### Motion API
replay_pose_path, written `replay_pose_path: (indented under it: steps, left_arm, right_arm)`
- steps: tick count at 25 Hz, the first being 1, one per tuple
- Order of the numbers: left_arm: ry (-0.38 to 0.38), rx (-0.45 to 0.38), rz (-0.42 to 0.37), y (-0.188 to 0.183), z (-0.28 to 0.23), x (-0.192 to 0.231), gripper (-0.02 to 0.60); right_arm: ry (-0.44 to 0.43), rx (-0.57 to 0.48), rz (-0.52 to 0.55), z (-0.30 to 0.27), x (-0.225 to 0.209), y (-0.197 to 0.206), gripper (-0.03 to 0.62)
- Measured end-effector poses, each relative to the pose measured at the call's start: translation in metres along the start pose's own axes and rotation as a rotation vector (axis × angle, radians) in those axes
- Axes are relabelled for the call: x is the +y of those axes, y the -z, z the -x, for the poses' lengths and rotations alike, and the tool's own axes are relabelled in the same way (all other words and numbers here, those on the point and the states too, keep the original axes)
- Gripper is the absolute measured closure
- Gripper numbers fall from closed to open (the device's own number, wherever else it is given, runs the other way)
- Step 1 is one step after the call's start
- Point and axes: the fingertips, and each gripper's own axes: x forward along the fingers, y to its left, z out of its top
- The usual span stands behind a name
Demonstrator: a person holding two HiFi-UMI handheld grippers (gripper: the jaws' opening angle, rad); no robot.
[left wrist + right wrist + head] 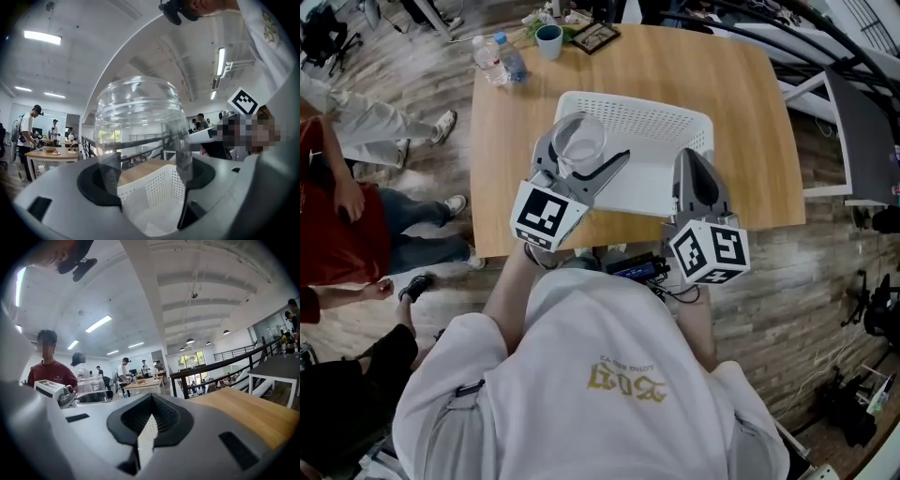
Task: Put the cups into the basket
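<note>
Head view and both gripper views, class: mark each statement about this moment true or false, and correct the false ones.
1. The left gripper holds a clear cup. True.
2. The right gripper has its jaws wide apart. False: they are together, with nothing between them.
3. The teal cup lies in the white basket. False: it stands on the table, beyond the basket.
4. Plastic bottles are on the table. True.

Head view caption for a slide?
Left gripper holds a clear cup over the white basket; right gripper shut, empty.
</note>
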Motion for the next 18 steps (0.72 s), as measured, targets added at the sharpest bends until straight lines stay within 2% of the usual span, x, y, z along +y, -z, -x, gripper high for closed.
replay_pose_path:
  steps: [10, 14, 18]
  left_arm:
    - [-0.046, 0.006, -0.043, 0.016, -0.026, 0.003, 0.221]
    - [-0.050, 0.024, -0.081, 0.027, -0.038, -0.002, 0.221]
    - [-0.048, 0.043, -0.085, 0.040, -0.045, -0.006, 0.221]
  right_arm:
    - [-0.074, 0.049, -0.022, -0.020, -0.005, -0.007, 0.583]
    - [-0.119, 0.077, -0.047, -0.027, -0.006, -0.004, 0.582]
    - [-0.159, 0.091, -0.049, -0.033, -0.002, 0.000, 0.582]
